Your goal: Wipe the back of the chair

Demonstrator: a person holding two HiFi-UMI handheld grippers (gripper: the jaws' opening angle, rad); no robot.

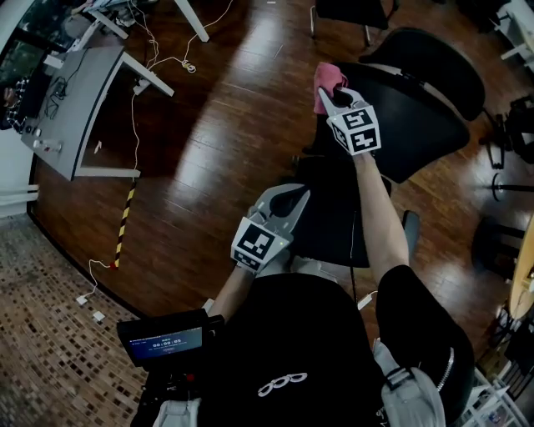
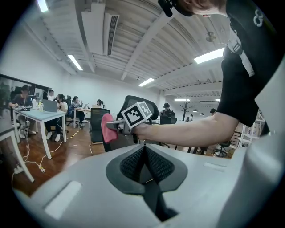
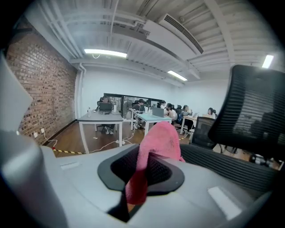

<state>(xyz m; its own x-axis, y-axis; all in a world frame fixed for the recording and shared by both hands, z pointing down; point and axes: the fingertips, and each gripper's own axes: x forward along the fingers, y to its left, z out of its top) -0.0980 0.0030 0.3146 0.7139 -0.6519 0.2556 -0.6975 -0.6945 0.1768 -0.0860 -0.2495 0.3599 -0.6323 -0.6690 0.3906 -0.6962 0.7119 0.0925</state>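
Observation:
A black mesh office chair stands in front of me; its back [image 1: 417, 125] and headrest [image 1: 446, 62] show in the head view. My right gripper [image 1: 324, 94] is shut on a pink cloth [image 1: 327, 77] and holds it at the left edge of the chair back. In the right gripper view the pink cloth [image 3: 158, 138] drapes out of the right gripper [image 3: 149, 168], with the chair back [image 3: 231, 168] just to the right and the headrest [image 3: 256, 107] above. My left gripper [image 1: 292, 197] hangs lower, near my body, shut with nothing in it [image 2: 144, 153].
A grey desk [image 1: 79, 100] with cables stands far left, and yellow-black tape [image 1: 123, 225] lies on the wooden floor. Other chairs [image 1: 350, 10] stand beyond. People sit at desks [image 2: 42, 116] in the background. A small screen [image 1: 163, 340] is at my waist.

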